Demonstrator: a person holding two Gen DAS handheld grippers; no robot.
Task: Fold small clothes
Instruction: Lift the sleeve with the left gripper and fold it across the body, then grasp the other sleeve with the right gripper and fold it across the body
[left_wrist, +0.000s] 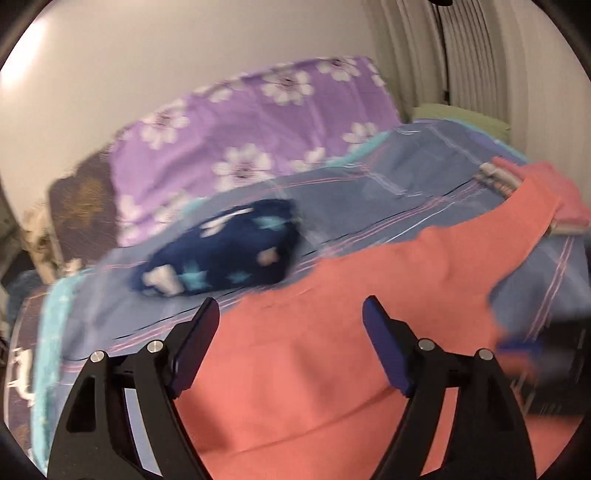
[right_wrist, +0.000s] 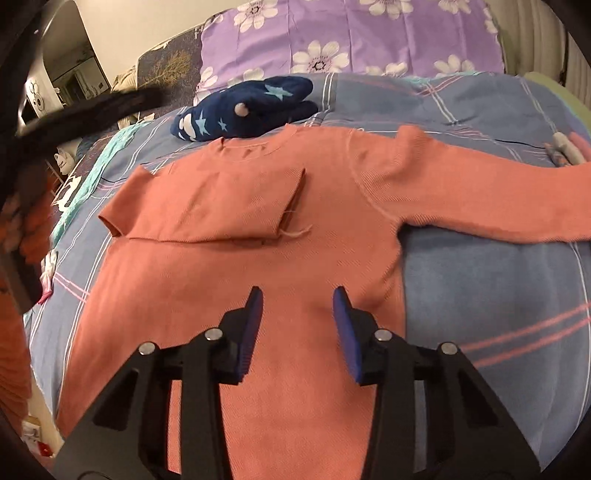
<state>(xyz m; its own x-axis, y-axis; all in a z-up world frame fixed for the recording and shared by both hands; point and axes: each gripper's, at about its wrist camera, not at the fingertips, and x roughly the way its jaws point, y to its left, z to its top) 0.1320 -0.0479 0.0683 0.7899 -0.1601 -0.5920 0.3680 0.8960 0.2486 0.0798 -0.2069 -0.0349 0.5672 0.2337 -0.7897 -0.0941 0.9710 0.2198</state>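
Sweater (right_wrist: 258, 258) soft, limp; we'd pinch the spread sleeve's cuff. Left gripper (left_wrist: 290, 314) jaws wide, right gripper (right_wrist: 298, 299) narrower, both empty.

Navy star-print plush toy (right_wrist: 243, 109) on blue plaid bedsheet (right_wrist: 480, 288), just below purple floral pillow (right_wrist: 351, 33). Dark cushion w/ gold tree print (right_wrist: 168, 72) left of pillow. White pleated curtain (left_wrist: 461, 55) far right.

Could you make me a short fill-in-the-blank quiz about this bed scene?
1. The salmon-orange knit sweater has one sleeve folded across its ____.
2. The dark navy plush toy with pale stars lies just beyond the sweater's ____.
3. The purple pillow is printed with white ____.
4. Nothing sits between the right gripper pads; its jaws are ____.

Missing words: chest; collar; flowers; open
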